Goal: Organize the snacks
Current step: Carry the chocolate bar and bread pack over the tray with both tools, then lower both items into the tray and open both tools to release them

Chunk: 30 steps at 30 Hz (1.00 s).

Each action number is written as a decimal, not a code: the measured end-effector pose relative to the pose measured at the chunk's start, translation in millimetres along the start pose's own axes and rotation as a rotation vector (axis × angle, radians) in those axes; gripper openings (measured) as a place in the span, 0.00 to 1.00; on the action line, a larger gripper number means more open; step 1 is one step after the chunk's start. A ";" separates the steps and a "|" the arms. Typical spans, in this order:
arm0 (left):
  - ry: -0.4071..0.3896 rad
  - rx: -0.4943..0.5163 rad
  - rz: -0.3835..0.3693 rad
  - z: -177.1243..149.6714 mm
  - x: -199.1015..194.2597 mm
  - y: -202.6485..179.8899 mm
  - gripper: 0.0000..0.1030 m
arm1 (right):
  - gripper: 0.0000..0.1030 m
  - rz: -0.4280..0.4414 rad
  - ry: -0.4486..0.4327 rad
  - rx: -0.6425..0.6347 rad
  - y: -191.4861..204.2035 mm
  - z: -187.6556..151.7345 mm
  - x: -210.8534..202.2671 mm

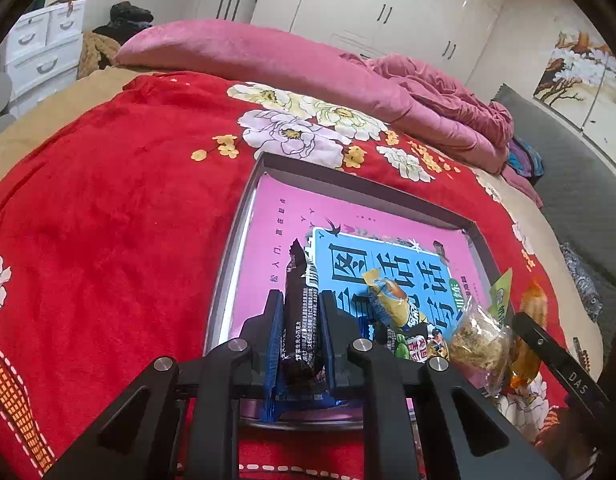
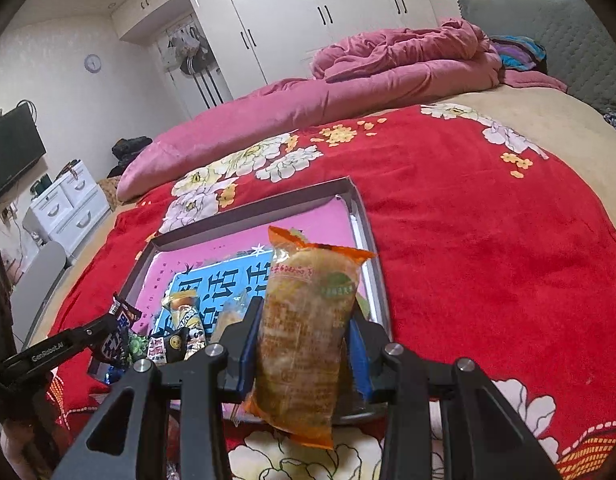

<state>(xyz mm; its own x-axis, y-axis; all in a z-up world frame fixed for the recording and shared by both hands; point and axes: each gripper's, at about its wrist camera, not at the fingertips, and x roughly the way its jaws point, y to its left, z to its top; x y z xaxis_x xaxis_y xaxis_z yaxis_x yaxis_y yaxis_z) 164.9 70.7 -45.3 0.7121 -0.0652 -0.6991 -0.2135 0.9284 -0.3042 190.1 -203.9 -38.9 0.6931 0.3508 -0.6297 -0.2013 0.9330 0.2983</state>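
1. Nearest the right wrist camera, the right gripper (image 2: pixel 303 332) is clenched on a translucent orange plastic snack packet (image 2: pixel 308 320), whose long axis runs from 6 to 12 o'clock along the fingers.
2. The shallow grey cardboard tray with a pink and blue printed floor (image 2: pixel 243 216) lies at 12 o'clock, just beyond and below that packet, on the red floral blanket (image 2: pixel 488 240).
3. The left gripper (image 1: pixel 299 320) grasps a slim dark chocolate-bar wrapper (image 1: pixel 301 320), upright, already over the tray's (image 1: pixel 348 178) near edge.
4. Judged by position, both hands are about equally near; loose packets (image 1: pixel 396 308) crowd the near corner.
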 end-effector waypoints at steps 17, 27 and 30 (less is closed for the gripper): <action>0.001 -0.002 0.000 -1.1 2.2 -0.3 0.17 | 0.37 0.019 0.024 -0.028 15.1 0.7 22.3; 0.006 0.007 0.013 -2.0 6.2 0.5 0.18 | 0.37 0.005 0.032 -0.035 17.0 0.7 27.3; 0.012 0.007 0.013 -2.2 7.1 -0.1 0.20 | 0.37 -0.010 0.030 -0.043 17.1 0.6 26.6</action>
<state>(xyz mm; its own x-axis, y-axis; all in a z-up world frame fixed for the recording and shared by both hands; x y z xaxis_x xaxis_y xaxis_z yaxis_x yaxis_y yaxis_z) 168.5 69.3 -51.7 0.7013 -0.0570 -0.7106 -0.2184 0.9317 -0.2903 205.5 -178.7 -50.0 0.6745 0.3435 -0.6536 -0.2245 0.9387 0.2616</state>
